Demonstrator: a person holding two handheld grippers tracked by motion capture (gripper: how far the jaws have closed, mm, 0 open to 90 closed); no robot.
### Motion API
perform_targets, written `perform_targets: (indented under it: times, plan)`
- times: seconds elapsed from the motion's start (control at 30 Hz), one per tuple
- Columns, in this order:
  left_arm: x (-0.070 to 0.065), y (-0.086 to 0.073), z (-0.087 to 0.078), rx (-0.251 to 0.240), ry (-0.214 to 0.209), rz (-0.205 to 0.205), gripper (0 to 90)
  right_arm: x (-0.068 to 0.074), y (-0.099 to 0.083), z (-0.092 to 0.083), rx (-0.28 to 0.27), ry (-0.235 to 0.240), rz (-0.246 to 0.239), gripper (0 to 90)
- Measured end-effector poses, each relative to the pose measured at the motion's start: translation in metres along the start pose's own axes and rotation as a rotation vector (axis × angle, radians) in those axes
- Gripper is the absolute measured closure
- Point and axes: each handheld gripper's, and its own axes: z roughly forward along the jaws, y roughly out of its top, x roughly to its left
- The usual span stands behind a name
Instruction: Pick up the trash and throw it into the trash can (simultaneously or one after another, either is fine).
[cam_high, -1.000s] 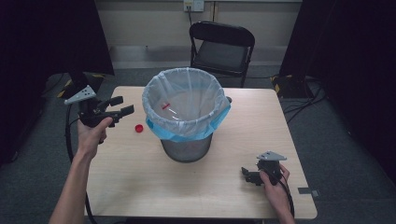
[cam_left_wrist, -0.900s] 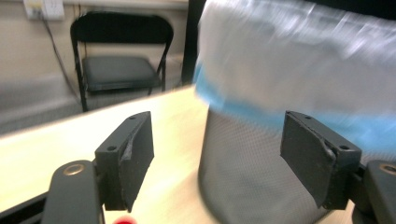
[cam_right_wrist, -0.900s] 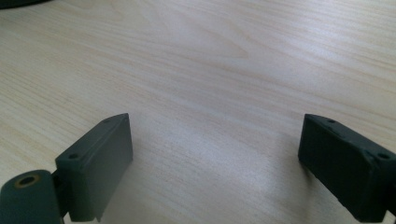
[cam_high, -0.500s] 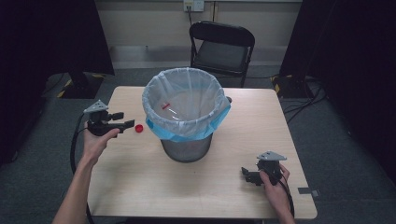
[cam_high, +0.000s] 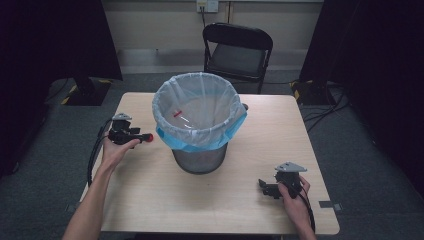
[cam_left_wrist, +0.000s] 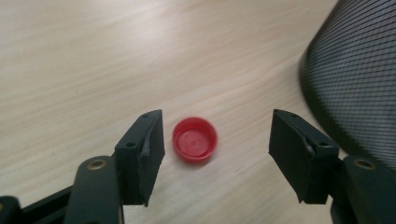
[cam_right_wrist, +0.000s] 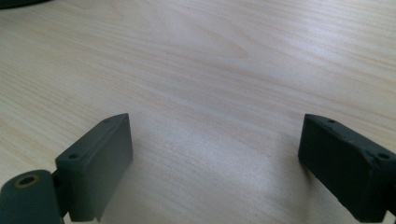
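Left gripper (cam_left_wrist: 217, 140) lowered, jaws straddling red cap (cam_left_wrist: 194, 139), seemingly untouched, bin (cam_left_wrist: 359, 79) beside

Lined mesh bin (cam_high: 199, 131) on table (cam_high: 165, 192)

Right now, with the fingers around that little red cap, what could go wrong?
1. The cap sits nearer one of the open left gripper's fingers than the other, so closing might push it sideways or flip it.
2. The bin stands close beside the other finger, which could bump it.
3. The cap lies flat and low on the table, so the fingers may scrape the wood.
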Motion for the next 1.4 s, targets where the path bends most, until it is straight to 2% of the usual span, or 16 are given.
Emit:
perform_targets:
  times: [0.07, 0.2, 0.27, 0.33, 0.4, 0.47, 0.57, 0.63, 0.67, 0.73, 0.87, 1.0, 1.13, 1.27, 1.4]
  plan:
    - [0.002, -0.002, 0.008, 0.010, 0.015, 0.005, 36.9, 0.000, 0.000, 0.000, 0.000, 0.000, 0.000, 9.1]
    - [0.006, -0.006, 0.019, 0.016, 0.011, -0.013, 40.6, 0.000, 0.000, 0.000, 0.000, 0.000, 0.000, 9.1]
    - [0.005, -0.007, 0.025, 0.022, 0.023, -0.015, 41.7, 0.000, 0.000, 0.000, 0.000, 0.000, 0.000, 9.1]
    - [0.004, -0.007, 0.028, 0.036, 0.023, -0.003, 44.0, 0.000, 0.000, 0.000, 0.000, 0.000, 0.000, 9.1]
    - [0.003, -0.007, 0.031, 0.053, 0.040, 0.013, 44.2, 0.000, 0.000, 0.000, 0.000, 0.000, 0.000, 9.1]
    - [0.001, -0.007, 0.034, 0.046, 0.041, 0.014, 46.0, 0.000, 0.000, 0.000, 0.000, 0.000, 0.000, 9.1]
    - [-0.003, -0.006, 0.036, 0.052, 0.077, 0.041, 50.4, 0.000, 0.000, 0.000, 0.000, 0.000, 0.000, 9.1]
    - [-0.008, -0.006, 0.036, 0.069, 0.123, 0.084, 55.7, 0.000, 0.000, 0.000, 0.000, 0.000, 0.000, 9.1]
    - [-0.008, -0.006, 0.036, 0.077, 0.115, 0.082, 58.5, 0.000, 0.000, 0.000, 0.000, 0.000, 0.000, 9.1]
    - [-0.009, -0.007, 0.036, 0.070, 0.120, 0.077, 58.5, 0.000, 0.000, 0.000, 0.000, 0.000, 0.000, 9.2]
    - [-0.010, -0.011, 0.034, 0.041, 0.116, 0.073, 58.9, 0.000, 0.000, 0.000, 0.000, -0.001, 0.000, 9.2]
    - [-0.012, -0.013, 0.030, 0.060, 0.093, 0.079, 59.2, 0.000, 0.000, 0.000, 0.000, 0.000, 0.000, 9.2]
    - [-0.011, -0.016, 0.026, 0.055, 0.052, 0.048, 59.5, 0.000, 0.000, 0.000, 0.000, 0.000, -0.001, 9.2]
    - [-0.014, -0.016, 0.024, 0.068, 0.053, 0.056, 59.5, 0.000, 0.000, 0.000, 0.000, 0.000, -0.001, 9.2]
    - [-0.016, -0.017, 0.021, 0.040, 0.042, 0.039, 59.6, 0.000, 0.000, 0.000, -0.001, 0.000, 0.000, 9.2]
